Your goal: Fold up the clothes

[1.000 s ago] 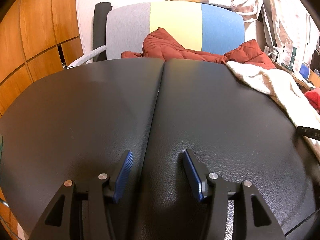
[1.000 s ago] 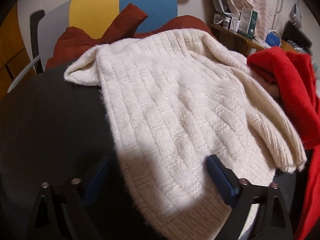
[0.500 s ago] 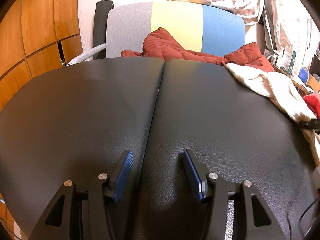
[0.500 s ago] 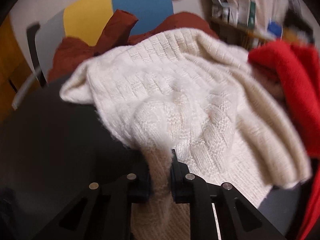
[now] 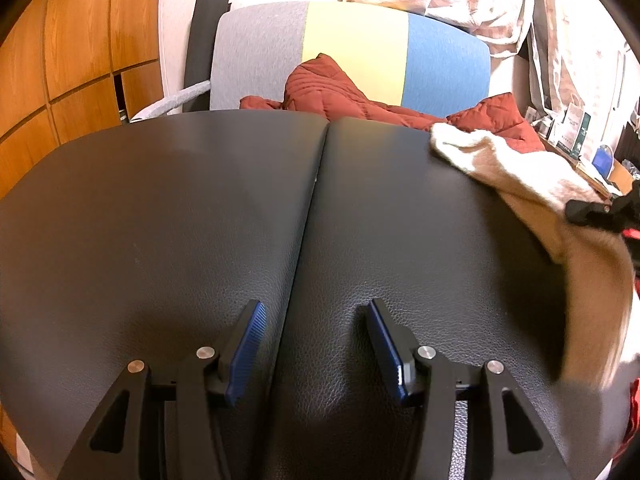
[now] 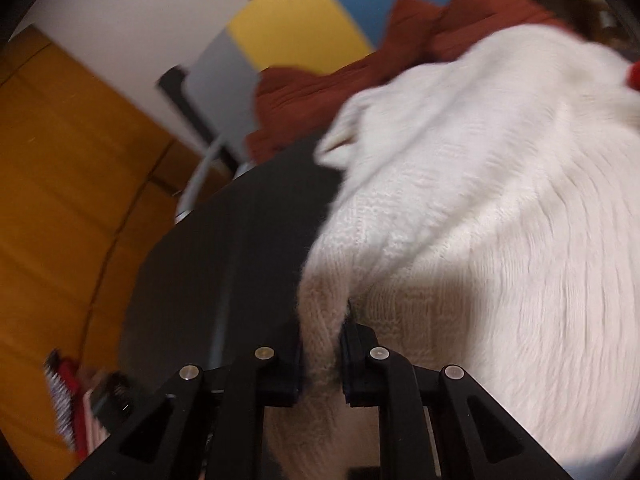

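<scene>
A cream knit sweater lies over the right side of the black leather table. My right gripper is shut on a pinched fold of the sweater and lifts it, tilted; the view is blurred. In the left wrist view the sweater rises at the far right with the right gripper's black tip on it. My left gripper is open and empty, low over the table near its centre seam.
A rust-red quilted jacket lies at the table's far edge against a grey, yellow and blue chair back. Red fabric sits at the right. Wooden cabinets stand left. A cluttered shelf is at the right.
My right gripper closed on a fold of the sweater, then lifted and swung it left while tilting. The sweater's edge rose off the table. My left gripper stayed open and nearly still.
</scene>
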The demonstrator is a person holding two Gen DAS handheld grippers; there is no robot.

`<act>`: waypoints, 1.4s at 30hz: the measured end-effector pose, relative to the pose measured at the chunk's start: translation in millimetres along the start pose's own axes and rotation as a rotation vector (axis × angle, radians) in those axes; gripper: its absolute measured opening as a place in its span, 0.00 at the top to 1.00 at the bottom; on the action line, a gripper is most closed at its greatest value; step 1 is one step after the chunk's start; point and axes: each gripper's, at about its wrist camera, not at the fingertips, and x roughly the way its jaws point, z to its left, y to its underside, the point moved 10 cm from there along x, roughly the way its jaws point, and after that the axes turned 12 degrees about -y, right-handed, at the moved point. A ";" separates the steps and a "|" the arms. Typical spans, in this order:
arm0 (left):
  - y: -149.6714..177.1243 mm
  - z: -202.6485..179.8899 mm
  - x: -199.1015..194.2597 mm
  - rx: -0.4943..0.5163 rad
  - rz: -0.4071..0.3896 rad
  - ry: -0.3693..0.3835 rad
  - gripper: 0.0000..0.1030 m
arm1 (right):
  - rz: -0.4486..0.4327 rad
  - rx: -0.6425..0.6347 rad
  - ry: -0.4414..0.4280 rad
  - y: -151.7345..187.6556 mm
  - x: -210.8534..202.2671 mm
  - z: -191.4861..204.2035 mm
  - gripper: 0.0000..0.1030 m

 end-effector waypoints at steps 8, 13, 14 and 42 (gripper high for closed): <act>1.0 2.6 -2.3 0.006 0.053 0.041 0.48 | 0.047 -0.070 -0.021 47.4 23.3 29.5 0.85; 1.6 -0.7 -1.4 -0.007 0.137 0.070 0.48 | -0.020 -0.087 0.011 50.6 7.1 25.7 0.67; 1.8 -1.9 -0.9 -0.016 0.155 0.077 0.48 | -0.034 -0.090 0.017 51.3 3.8 25.0 0.56; 16.8 -111.6 -35.9 0.166 0.124 0.302 0.76 | -0.093 -0.315 0.359 -20.2 -10.8 0.0 0.25</act>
